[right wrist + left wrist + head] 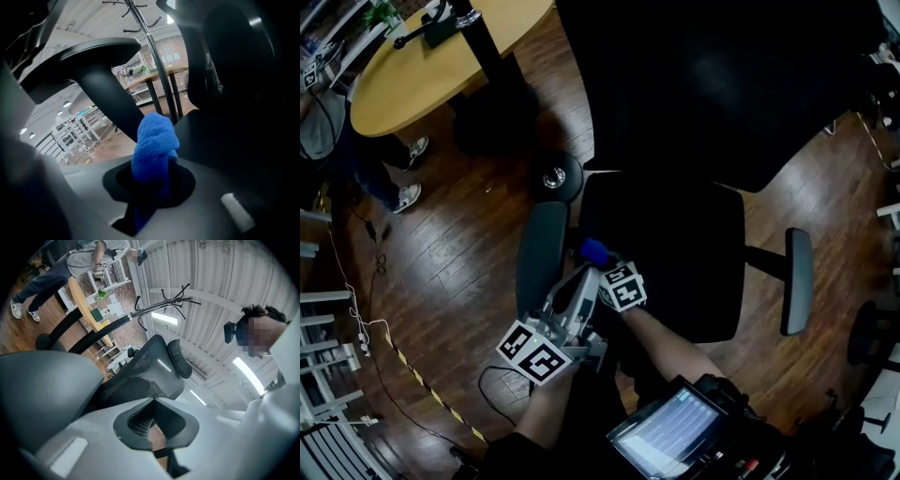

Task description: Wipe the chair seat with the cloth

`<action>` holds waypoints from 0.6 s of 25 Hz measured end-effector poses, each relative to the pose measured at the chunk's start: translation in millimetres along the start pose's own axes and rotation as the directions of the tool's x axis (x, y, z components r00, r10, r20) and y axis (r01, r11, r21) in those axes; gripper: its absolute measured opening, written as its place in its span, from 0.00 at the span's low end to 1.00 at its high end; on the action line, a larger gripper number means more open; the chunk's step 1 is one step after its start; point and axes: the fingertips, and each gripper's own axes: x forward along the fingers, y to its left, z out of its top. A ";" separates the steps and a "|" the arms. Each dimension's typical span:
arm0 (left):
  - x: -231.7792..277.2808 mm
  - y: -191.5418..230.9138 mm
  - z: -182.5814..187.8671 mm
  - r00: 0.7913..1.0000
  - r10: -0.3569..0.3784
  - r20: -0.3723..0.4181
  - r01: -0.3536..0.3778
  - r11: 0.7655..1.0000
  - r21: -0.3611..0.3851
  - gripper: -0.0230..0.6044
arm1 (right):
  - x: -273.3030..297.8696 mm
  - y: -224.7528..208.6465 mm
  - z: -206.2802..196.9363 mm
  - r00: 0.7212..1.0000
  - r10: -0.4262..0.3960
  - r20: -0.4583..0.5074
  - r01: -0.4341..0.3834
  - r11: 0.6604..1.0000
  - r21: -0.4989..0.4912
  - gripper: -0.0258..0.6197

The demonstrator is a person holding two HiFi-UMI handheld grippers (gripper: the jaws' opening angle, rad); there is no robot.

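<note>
wood floor (459, 272), black chair seat (675, 253): my right tongs (152, 180) pinch the cloth (154, 140); left tongs (157, 425) pressed together, empty. risk: bunched cloth may slip free under wiping drag.

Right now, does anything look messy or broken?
Nothing is broken or spilled. The blue cloth is just bunched up in the right gripper at the chair seat's edge, and loose cables trail over the floor.
</note>
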 end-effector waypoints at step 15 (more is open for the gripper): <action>8.4 -1.3 -3.8 0.999 -0.026 -0.027 0.027 0.999 0.023 0.03 | -210.8 -220.3 -108.7 0.846 -0.523 -0.108 0.534 0.828 0.173 0.12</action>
